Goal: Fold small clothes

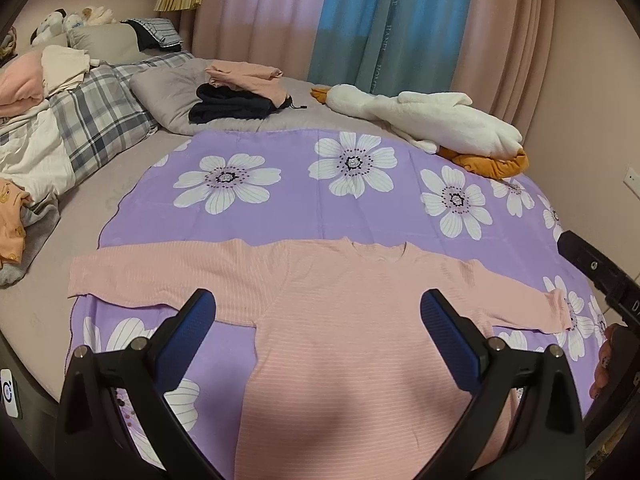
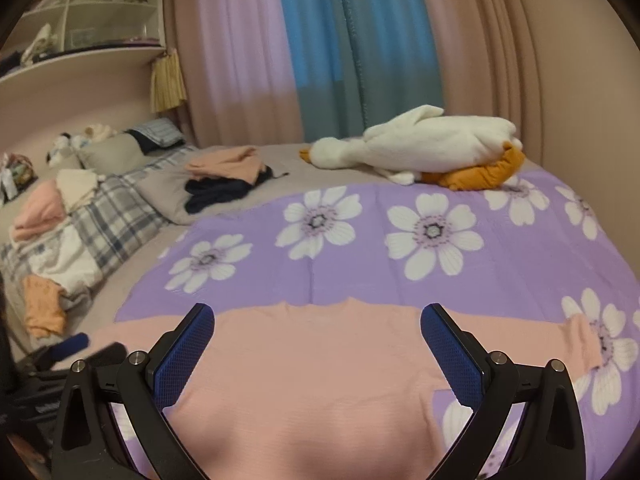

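I see the bed (image 1: 48, 312) filling both views, with a purple flowered cloth (image 1: 280, 208) spread across it ahead of my grippers. Beyond that cloth, far ahead and to the right, a white plush goose (image 1: 432, 120) lies on its side; far ahead and left sits a pile of folded clothes (image 1: 240, 92), peach on dark navy, on a grey pillow (image 1: 168, 88). A plaid quilt (image 1: 100, 116) bunches along the far left. None of these lies between my fingers and the garment.

The pink ribbed top (image 1: 340, 320) lies flat on the cloth, directly under and ahead of both grippers, neckline away from me, both long sleeves stretched out sideways.

My left hand-held gripper (image 1: 318, 312) hangs over the top's body with fingers spread wide, holding nothing. My right hand-held gripper (image 2: 318, 328) is likewise spread wide and empty.

Only the right view shows wall shelves (image 2: 92, 12) far upper left; it is blurred, so the ribbing shows only in the left view.
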Available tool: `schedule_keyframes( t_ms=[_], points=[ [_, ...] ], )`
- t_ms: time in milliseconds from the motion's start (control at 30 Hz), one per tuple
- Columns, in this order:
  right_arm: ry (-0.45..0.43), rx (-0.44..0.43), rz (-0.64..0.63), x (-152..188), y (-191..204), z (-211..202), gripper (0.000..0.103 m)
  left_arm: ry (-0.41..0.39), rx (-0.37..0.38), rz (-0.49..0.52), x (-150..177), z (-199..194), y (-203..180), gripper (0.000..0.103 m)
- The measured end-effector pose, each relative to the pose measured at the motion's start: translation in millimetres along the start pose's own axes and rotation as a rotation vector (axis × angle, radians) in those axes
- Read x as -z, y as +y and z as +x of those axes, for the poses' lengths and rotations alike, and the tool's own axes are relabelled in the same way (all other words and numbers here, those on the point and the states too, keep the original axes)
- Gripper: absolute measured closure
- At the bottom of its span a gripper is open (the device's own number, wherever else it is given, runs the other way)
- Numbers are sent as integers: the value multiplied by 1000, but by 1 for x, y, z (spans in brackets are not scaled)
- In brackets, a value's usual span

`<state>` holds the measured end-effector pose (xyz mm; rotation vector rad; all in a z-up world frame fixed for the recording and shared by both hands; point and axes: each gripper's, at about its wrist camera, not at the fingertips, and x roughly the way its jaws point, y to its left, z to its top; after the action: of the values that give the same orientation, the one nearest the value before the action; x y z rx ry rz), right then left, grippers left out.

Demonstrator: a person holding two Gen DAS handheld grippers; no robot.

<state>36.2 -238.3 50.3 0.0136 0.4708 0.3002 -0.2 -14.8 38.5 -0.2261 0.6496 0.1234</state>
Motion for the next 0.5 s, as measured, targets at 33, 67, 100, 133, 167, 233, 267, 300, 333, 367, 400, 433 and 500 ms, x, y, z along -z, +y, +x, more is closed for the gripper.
schedule_keyframes(
  t_ms=[33, 67, 100, 133, 167, 233, 267, 300, 333, 367, 400, 433, 500],
  points=[
    [0, 5, -7, 0, -2, 1, 1, 4, -2, 1, 2, 1, 1, 1],
    [1, 11, -13, 1, -2, 2, 1, 7, 0, 1, 3, 2, 2, 1],
    [1, 13, -18, 1, -2, 3, 1, 11, 2, 1, 4, 3, 4, 1],
    [-1, 11, -21, 1, -3, 3, 1, 18, 4, -3, 6, 4, 7, 1],
    [-6, 6, -23, 2, -3, 4, 1, 22, 6, -5, 7, 5, 9, 1],
    [-3, -8, -28, 4, -3, 6, 1, 26, 10, -5, 8, 6, 10, 1],
    [6, -9, -27, 3, -3, 9, 1, 29, 9, -2, 10, 7, 10, 1],
    [9, -6, -28, 6, -4, 10, 1, 31, 7, 0, 11, 8, 10, 1],
    [12, 0, -28, 6, -4, 11, 1, 34, 7, 1, 12, 9, 11, 1],
    [17, 4, -28, 7, -4, 12, 1, 39, 8, 1, 13, 10, 11, 1],
    [27, 2, -24, 8, -4, 14, 1, 42, 12, 2, 15, 10, 11, 1],
    [34, -1, -19, 9, -5, 15, 1, 48, 16, -1, 16, 11, 12, 1],
    [44, -18, -2, 11, -8, 17, 1, 59, 20, -6, 17, 14, 13, 1]
  ],
)
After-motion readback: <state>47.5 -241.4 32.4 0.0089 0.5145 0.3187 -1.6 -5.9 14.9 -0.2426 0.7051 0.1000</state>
